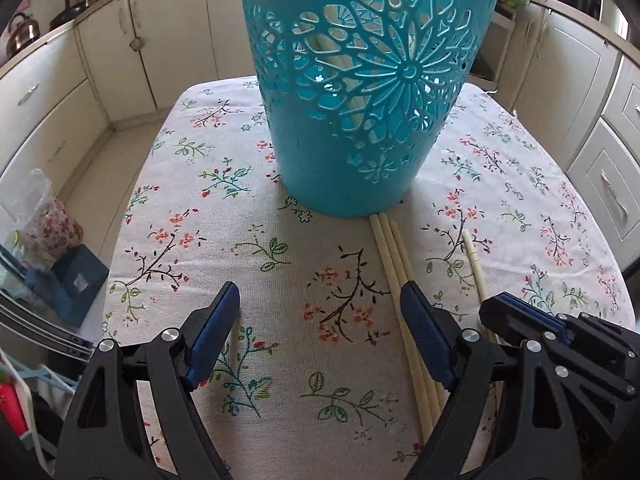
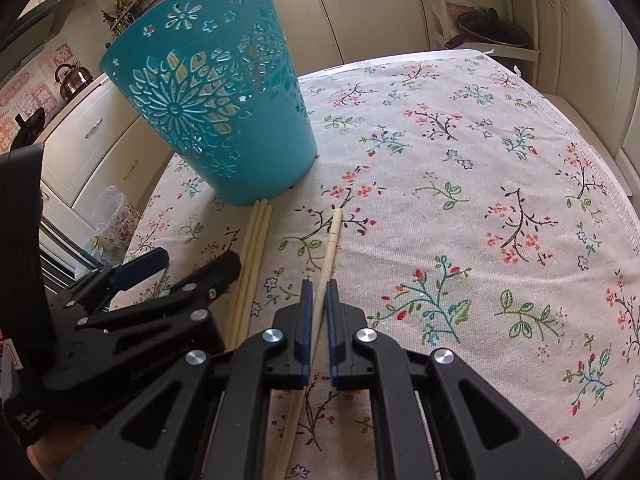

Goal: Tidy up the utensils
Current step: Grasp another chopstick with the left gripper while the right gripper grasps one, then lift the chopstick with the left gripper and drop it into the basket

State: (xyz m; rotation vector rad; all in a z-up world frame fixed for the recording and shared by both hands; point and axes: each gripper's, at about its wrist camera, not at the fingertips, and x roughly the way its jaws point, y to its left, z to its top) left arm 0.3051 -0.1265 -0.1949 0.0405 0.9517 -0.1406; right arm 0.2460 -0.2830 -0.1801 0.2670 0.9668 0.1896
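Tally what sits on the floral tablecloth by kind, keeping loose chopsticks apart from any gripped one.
Teal cut-out basket: 1
Loose chopsticks, lying side by side on the cloth: 3
Single chopstick clamped in the right gripper: 1
Total: 5
More pale sticks show through the basket's holes, too hidden to count.

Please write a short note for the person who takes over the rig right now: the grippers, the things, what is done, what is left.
Right gripper: shut on a single chopstick lying on the floral tablecloth.
Left gripper: open, empty, beside three chopsticks whose tips reach the foot of the teal basket.
Done: some pale sticks seem to stand in the basket already.
Left: put the held chopstick in, then the three.
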